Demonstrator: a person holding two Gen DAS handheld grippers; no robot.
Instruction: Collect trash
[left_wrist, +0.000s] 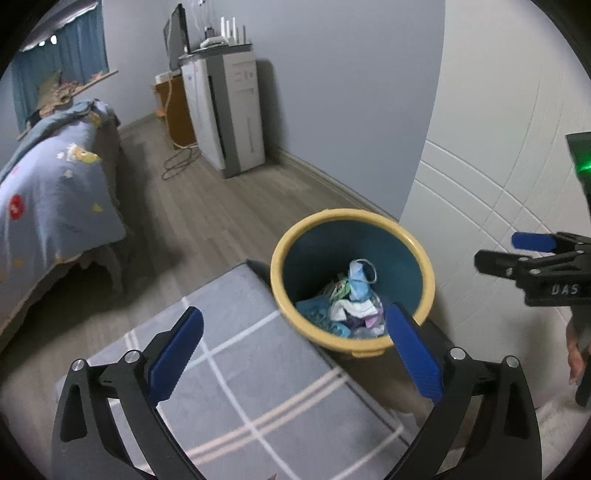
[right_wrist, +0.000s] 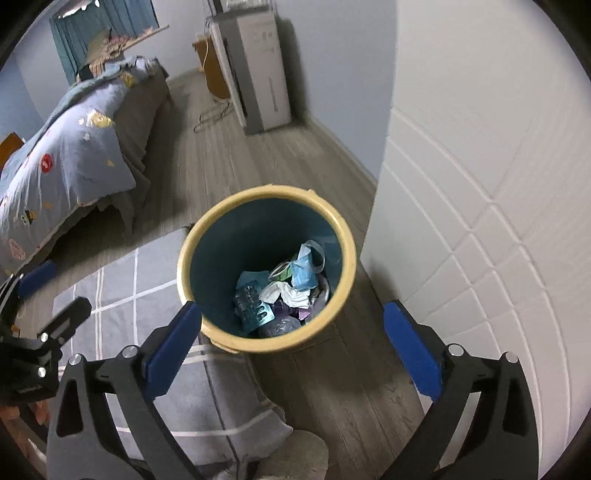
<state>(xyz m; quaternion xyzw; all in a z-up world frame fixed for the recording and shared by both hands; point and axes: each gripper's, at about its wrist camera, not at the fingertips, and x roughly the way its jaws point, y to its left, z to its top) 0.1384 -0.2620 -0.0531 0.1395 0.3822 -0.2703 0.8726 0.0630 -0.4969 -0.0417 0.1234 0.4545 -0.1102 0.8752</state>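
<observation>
A round bin with a yellow rim (left_wrist: 351, 213) (right_wrist: 266, 192) and a teal inside stands on the wood floor by the white panelled door. Crumpled trash (left_wrist: 356, 295) (right_wrist: 291, 286) lies at its bottom: a blue face mask, white tissue, teal and purple wrappers. My left gripper (left_wrist: 293, 314) hangs open above the bin's near rim, with nothing between its blue pads. My right gripper (right_wrist: 291, 308) is also open and empty, over the bin's near edge. Each gripper shows in the other's view: the right gripper (left_wrist: 498, 253) and the left gripper (right_wrist: 59, 291).
A grey checked rug (left_wrist: 229, 362) (right_wrist: 122, 295) lies left of the bin. A bed with a blue quilt (left_wrist: 55, 184) (right_wrist: 74, 147) stands at the left. A white cabinet (left_wrist: 229, 110) and a loose cable (left_wrist: 177, 162) are by the far wall. The white door (right_wrist: 480, 221) bounds the right.
</observation>
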